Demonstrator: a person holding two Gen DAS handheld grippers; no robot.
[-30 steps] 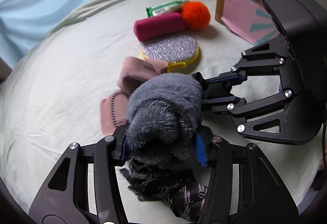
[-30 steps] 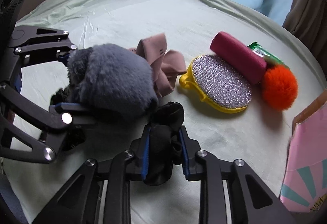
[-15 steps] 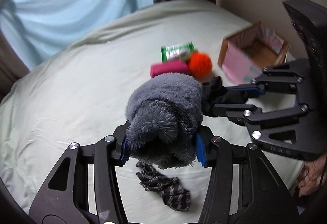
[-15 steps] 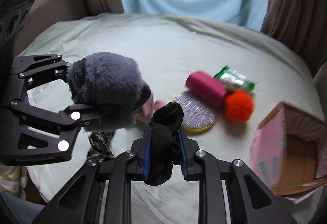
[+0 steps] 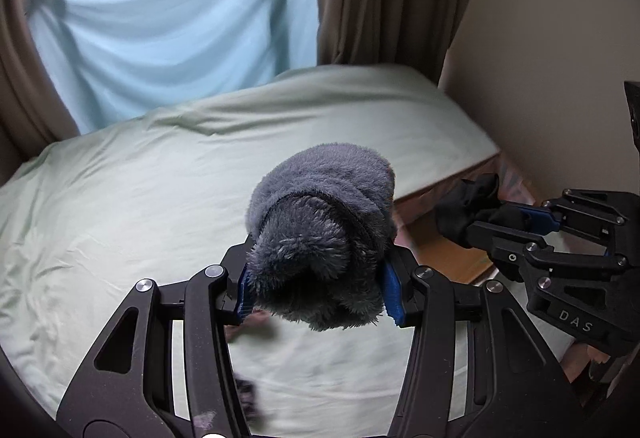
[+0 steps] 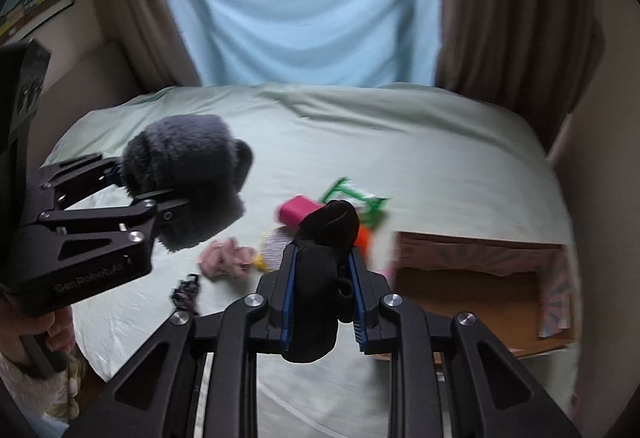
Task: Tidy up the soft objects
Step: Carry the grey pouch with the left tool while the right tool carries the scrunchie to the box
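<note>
Above the bed (image 6: 400, 142), left gripper (image 5: 320, 292) clamps a grey fluffy sock (image 5: 320, 238); right gripper (image 6: 322, 302) clamps a black sock (image 6: 320, 270); only the right view shows the open cardboard box (image 6: 480, 302) and pink roll (image 6: 298, 210).

Soft, even daylight is admitted through the pale blue curtain (image 6: 304, 10) at the window, only faint shadows are cast on the green bedsheet (image 6: 400, 142) below it, the items lying there are smeared by motion blur, and fisheye bending with black vignetting is seen at every edge.
</note>
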